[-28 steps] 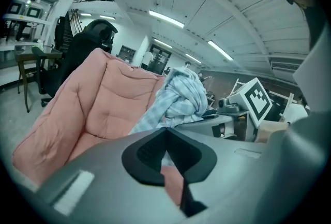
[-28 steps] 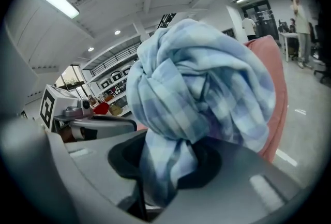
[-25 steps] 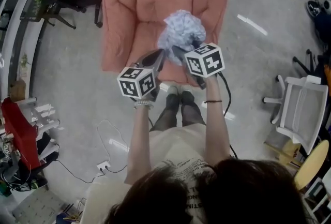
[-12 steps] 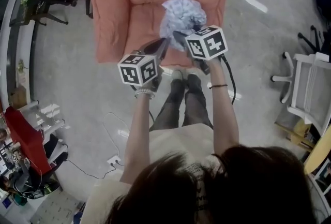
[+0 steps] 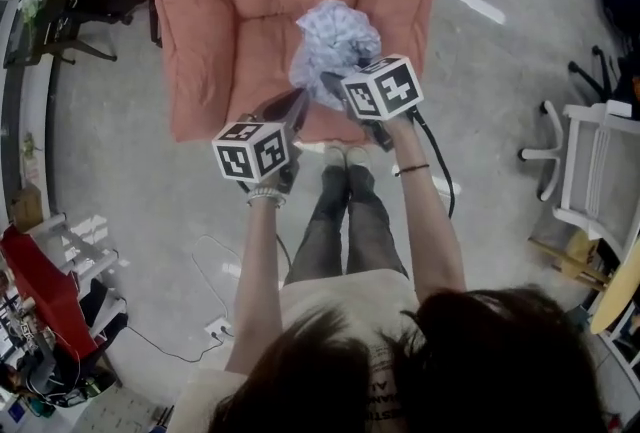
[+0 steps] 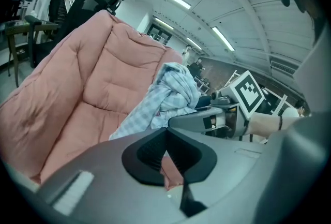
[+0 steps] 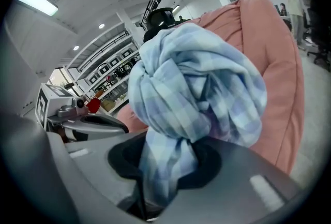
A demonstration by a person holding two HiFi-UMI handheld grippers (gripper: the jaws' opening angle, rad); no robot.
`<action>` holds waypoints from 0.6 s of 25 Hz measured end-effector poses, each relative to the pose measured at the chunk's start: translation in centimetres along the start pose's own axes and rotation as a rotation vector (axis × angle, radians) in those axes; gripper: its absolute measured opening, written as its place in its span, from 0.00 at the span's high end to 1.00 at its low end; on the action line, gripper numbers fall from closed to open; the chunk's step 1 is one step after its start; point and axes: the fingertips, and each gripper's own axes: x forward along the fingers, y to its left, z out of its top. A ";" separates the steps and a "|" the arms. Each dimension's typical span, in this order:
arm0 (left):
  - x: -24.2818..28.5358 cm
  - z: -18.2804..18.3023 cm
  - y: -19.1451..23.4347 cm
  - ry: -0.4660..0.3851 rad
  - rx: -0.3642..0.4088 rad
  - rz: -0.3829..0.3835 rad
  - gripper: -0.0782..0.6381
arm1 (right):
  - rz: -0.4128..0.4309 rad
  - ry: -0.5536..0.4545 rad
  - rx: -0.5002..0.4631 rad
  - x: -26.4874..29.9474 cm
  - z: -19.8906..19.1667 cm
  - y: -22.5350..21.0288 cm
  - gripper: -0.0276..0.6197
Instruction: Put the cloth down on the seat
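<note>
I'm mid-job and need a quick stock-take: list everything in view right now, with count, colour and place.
armchair: one, pink, padded, on the floor straight ahead.
cloth: one, pale blue check, bunched, over the armchair.
office chair: one, white, far right.
power strip: one, white, on the floor lower left, dark cable attached.
red object: one, at the left edge; can't tell what it is.
left gripper: one, grey, jaws together, empty, beside the cloth.
right gripper: one, grey, closed on the cloth.
forearms: two, bare, stretched forward.
legs: two, dark, in front of the armchair.
</note>
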 end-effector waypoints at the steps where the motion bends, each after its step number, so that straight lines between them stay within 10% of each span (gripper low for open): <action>1: 0.3 -0.3 0.4 0.005 -0.010 0.003 0.88 | -0.001 0.013 0.005 0.5 -0.4 -0.4 0.76; 15: 3.6 -3.6 3.0 0.062 -0.061 -0.001 0.88 | -0.008 0.129 0.058 5.0 -4.1 -3.4 0.76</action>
